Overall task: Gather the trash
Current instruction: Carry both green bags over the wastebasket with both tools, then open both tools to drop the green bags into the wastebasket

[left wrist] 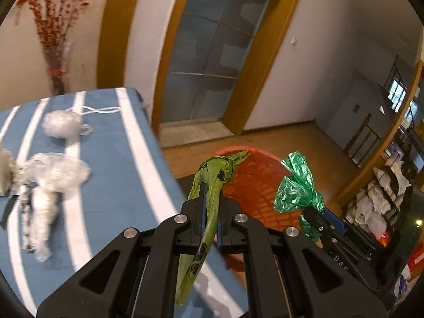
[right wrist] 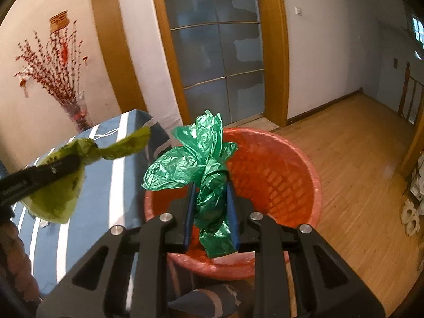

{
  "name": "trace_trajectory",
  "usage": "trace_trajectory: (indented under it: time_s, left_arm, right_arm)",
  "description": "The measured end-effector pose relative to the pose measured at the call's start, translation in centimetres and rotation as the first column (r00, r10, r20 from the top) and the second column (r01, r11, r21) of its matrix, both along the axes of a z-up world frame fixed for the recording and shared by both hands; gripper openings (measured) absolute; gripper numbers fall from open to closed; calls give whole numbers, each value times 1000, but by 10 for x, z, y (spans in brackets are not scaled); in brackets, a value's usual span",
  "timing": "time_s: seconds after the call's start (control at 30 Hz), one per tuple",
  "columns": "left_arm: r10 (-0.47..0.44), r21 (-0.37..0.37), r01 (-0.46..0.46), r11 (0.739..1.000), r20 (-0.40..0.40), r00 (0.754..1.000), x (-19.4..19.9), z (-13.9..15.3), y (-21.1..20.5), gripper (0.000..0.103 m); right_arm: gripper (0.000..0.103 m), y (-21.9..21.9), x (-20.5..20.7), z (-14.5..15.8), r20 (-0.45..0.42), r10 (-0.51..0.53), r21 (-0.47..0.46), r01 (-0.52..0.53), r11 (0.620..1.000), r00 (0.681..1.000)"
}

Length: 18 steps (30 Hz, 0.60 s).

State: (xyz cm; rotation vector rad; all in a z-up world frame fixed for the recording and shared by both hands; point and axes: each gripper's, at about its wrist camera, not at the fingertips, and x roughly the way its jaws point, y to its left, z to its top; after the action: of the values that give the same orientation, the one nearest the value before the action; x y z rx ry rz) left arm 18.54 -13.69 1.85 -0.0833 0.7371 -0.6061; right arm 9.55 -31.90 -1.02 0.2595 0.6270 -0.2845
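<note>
My left gripper [left wrist: 211, 201] is shut on an olive-green plastic bag [left wrist: 212, 182], held at the table's right edge beside the red basket [left wrist: 254, 185]. It also shows in the right wrist view [right wrist: 61, 182]. My right gripper [right wrist: 210, 201] is shut on a crumpled bright green plastic bag [right wrist: 196, 159] and holds it over the red basket [right wrist: 278, 175] on the floor. The bright green bag also shows in the left wrist view [left wrist: 296, 185]. Clear crumpled plastic wrap [left wrist: 53, 172] and a white crumpled wad [left wrist: 61, 124] lie on the blue-and-white striped tablecloth [left wrist: 114, 159].
A vase of red branches [right wrist: 76, 111] stands at the table's far corner by the wall. A glass sliding door [right wrist: 217, 53] is behind the basket. Wooden floor [right wrist: 357, 145] extends to the right. Shelves with white bags [left wrist: 376, 198] stand at the far right.
</note>
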Motion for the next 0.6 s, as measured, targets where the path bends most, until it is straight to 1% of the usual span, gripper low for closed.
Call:
trace_trajectory:
  time_s: [0.37,0.47,0.6]
  left_arm:
    - [-89,9,89,996,-38,995,9,-18,-54,5]
    - [-105,17,106,994,-51,993,11,-25,-65,5]
    - [-117,23,118,993,-72,991,16,-32,-68,5]
  right_arm:
    - [23,-41,7,-11,2,-55,26,54,998,999]
    - [23,-48,13,-16,-2,-64,34,64,997,998]
    - [23,-55,19,-23,-10,-72,49,73,996,997]
